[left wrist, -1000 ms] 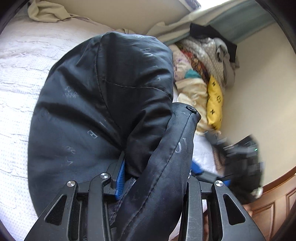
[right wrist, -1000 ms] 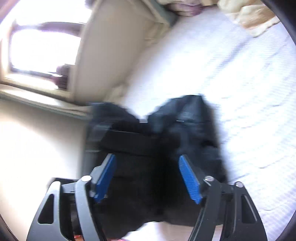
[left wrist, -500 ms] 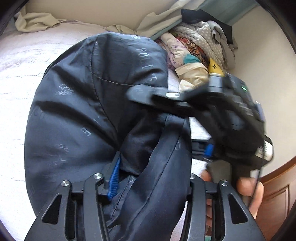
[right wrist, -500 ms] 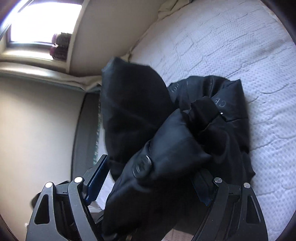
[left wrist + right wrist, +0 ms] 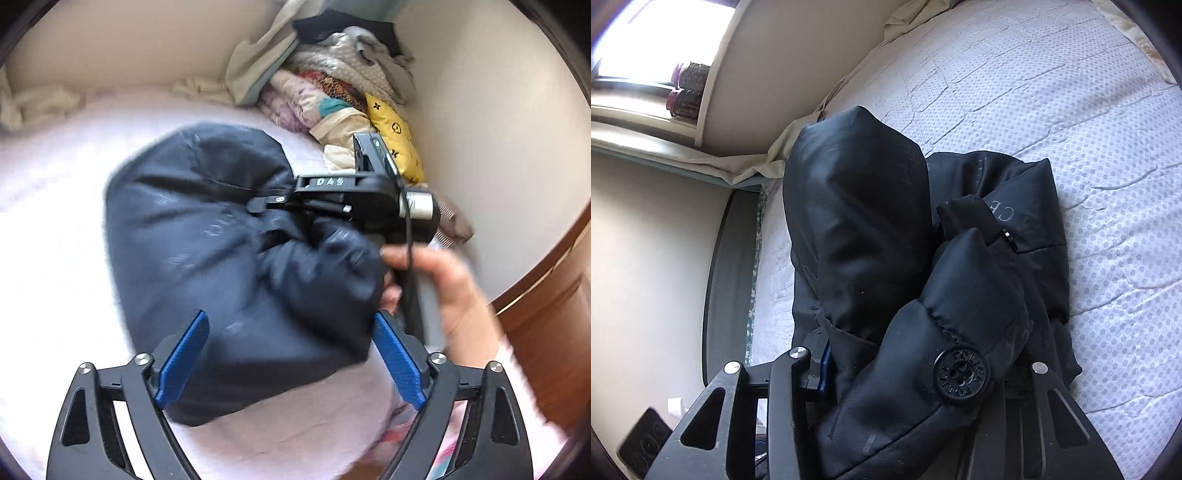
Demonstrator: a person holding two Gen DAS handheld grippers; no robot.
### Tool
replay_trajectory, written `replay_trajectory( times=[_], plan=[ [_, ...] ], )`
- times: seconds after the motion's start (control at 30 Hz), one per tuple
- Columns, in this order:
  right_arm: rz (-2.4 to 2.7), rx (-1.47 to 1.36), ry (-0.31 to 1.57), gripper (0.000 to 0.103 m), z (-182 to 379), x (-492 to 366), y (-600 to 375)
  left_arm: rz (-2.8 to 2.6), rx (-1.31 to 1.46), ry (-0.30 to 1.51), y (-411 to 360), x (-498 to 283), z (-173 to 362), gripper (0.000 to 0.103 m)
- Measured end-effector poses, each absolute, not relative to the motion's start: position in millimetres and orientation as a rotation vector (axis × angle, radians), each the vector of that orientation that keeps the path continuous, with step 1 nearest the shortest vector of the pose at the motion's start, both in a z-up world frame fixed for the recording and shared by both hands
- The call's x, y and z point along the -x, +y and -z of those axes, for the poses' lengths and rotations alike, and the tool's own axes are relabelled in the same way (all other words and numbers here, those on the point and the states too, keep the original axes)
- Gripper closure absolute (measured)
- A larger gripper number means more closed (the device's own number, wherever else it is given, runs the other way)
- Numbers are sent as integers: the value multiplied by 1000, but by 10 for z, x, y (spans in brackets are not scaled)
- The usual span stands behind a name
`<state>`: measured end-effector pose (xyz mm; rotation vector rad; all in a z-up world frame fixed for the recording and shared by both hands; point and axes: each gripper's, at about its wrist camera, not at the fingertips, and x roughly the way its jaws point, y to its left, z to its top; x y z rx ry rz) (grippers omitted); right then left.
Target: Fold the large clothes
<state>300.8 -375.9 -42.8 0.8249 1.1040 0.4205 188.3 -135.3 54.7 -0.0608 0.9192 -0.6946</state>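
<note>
white bed [image 5: 1052, 92], bright window [image 5: 657, 40], beige wall [image 5: 491, 122]

jacket [image 5: 221, 266]: dark padded, lying bunched mid-frame
button [image 5: 961, 376]: black, showing at lower centre, facing camera

Your left gripper [image 5: 290, 360] has black frames, silver screws, blue pads; your bare hand [image 5: 439, 284] wears a white sleeve.

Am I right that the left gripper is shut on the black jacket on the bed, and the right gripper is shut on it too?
Not quite: the left gripper is open, its blue pads spread either side of the jacket, as the left wrist view shows. The right gripper is indeed shut on it.
</note>
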Motion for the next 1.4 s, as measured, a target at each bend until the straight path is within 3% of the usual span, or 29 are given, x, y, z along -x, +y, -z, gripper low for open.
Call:
replay_trajectory(
  times=[0.33, 0.43, 0.63, 0.97, 1.4],
  plan=[
    [-377, -792, 1085, 63, 394, -3005, -3747, 563, -30, 897, -1183, -1864, 171, 8],
    [-369, -793, 1072, 69, 373, -3003, -3730, 529, -44, 916, -1136, -1908, 399, 4],
    [-330, -713, 999, 80, 135, -2879, -3716, 461, -78, 920, -1111, -2025, 592, 3],
    [-205, -410, 896, 85, -229, -2592, -3698, 474, -50, 938, -1058, -2053, 691, 2],
    [-141, -484, 992, 83, 534, -2691, -4158, 498, -75, 926, -1109, -2075, 737, 2]
  ],
)
